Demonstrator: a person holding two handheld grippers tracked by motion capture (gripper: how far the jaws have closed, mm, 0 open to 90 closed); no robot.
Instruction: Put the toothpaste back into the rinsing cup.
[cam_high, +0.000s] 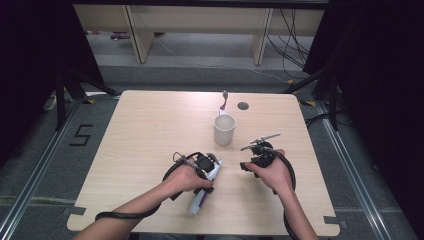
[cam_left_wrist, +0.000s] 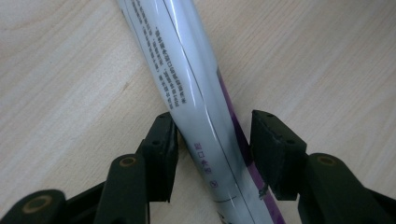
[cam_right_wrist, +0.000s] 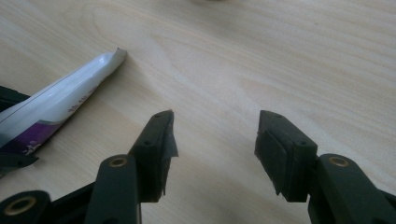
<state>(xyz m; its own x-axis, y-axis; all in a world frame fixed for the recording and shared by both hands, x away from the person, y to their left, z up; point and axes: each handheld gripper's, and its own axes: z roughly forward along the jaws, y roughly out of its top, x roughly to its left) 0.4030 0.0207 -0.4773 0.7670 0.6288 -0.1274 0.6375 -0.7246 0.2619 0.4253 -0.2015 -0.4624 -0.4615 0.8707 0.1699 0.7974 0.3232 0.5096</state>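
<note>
Both tongs sit low over the wooden table (cam_high: 150, 130) in the high view: the left gripper (cam_high: 210, 167) straddles a white and purple toothpaste tube (cam_high: 197, 202) that lies flat beneath it, while the right gripper (cam_high: 252, 161) rests just to the right of it, holding nothing, with a white cup (cam_high: 224, 129) carrying a toothbrush (cam_high: 224, 101) beyond and between the two. From the left gripper view, the tube (cam_left_wrist: 196, 107) runs lengthwise up between the jaws; one pad touches its side, the other seems a hair off, so the left gripper (cam_left_wrist: 212, 144) is partly spread and not yet pinching firmly. From the right gripper view, the right gripper (cam_right_wrist: 215, 140) stands spread over bare wood, with the tube's crimped end (cam_right_wrist: 70, 100) off to its left. My judgement is that the risk lies in the round, glossy tube: a squeeze landing off its middle could roll it sideways out of the pads, and a hard squeeze could dent it or force paste toward the cap.
</note>
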